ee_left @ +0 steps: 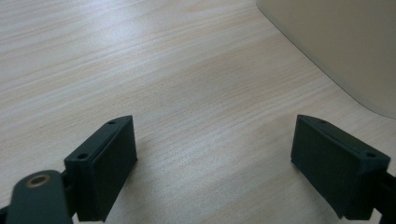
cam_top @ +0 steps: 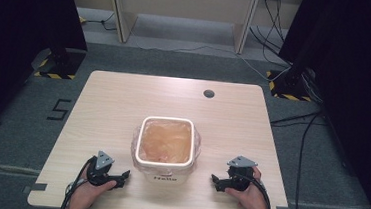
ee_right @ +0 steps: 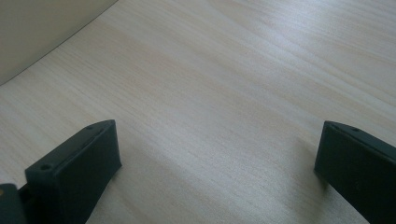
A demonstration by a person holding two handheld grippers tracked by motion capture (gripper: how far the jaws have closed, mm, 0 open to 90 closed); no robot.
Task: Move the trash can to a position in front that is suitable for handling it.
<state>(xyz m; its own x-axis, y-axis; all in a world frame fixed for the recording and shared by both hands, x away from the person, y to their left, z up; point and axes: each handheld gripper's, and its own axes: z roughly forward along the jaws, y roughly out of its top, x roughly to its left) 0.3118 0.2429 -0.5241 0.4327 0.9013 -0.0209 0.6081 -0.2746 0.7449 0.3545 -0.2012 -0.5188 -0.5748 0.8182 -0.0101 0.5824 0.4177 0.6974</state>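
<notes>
— Two sets of fingers spread wide, holding nothing: left gripper (cam_top: 124, 174) and right gripper (cam_top: 214, 179) rest on the counter (cam_top: 113, 104), flanking the bin (cam_top: 166, 148).
— I'd close in level on both sides.
— Inside it, just a clear liner bag (cam_top: 165, 140), folded over the rim.

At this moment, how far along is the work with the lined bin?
Done: the white bin stands near the table's front edge with a clear plastic liner folded over its rim. In hand: nothing; the left gripper and right gripper rest on the table either side, jaws open and empty. Left: any handling of the bin or liner has not started.
</notes>
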